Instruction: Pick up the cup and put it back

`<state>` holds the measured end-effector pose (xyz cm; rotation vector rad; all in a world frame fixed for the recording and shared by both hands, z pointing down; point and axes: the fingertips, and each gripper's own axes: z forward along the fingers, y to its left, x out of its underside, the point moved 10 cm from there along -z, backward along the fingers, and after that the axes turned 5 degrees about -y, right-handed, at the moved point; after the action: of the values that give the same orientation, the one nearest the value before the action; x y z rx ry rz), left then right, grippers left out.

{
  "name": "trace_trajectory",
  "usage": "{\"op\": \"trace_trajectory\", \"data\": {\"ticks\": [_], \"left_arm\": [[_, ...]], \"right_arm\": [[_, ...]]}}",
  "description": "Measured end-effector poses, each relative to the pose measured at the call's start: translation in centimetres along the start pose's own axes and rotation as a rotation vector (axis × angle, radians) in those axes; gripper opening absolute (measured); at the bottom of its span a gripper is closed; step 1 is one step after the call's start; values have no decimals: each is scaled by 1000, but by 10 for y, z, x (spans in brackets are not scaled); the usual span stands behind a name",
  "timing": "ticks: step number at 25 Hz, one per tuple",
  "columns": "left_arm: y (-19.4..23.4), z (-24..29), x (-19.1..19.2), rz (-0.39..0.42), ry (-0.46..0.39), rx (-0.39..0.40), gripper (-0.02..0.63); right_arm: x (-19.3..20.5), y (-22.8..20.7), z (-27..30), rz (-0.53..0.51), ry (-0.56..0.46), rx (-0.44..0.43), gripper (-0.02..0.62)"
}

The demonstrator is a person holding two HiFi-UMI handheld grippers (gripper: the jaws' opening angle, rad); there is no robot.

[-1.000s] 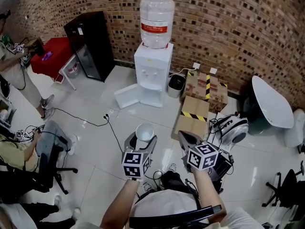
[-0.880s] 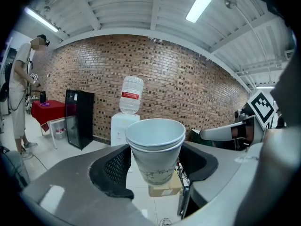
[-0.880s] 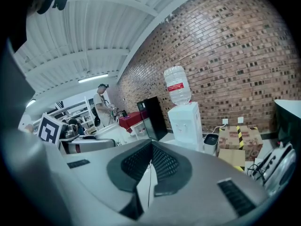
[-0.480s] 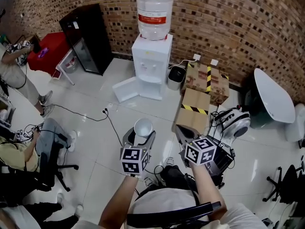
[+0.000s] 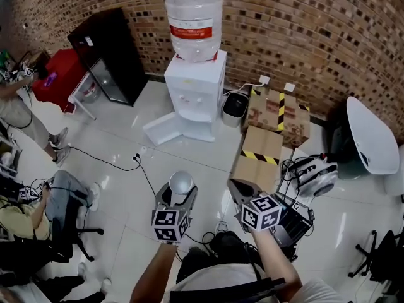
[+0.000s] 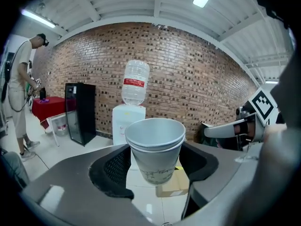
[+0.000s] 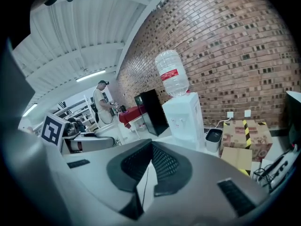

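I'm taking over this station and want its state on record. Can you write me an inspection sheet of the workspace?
Surface: white tiled floor; no table seen.
Job's things: paper cup, apparently two nested, upright, held off the floor.
Clutter: taped cardboard boxes; small bin beside the water dispenser.
Grippers: left gripper shut on the cup; right gripper shut, nothing between its jaws.
Cables: black cable lying across the floor, left of the grippers.
Surroundings: brick wall; black cabinet; red table; seated person at the left edge.
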<state>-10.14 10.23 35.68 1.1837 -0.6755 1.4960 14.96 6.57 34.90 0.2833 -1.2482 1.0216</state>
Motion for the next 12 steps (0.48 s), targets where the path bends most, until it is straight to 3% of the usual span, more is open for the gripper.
{"op": "trace_trajectory", "data": {"ticks": [12], "left_arm": [[52, 137, 38, 22, 68, -46, 327]], "right_arm": [[5, -82, 109, -24, 59, -8, 12]]}}
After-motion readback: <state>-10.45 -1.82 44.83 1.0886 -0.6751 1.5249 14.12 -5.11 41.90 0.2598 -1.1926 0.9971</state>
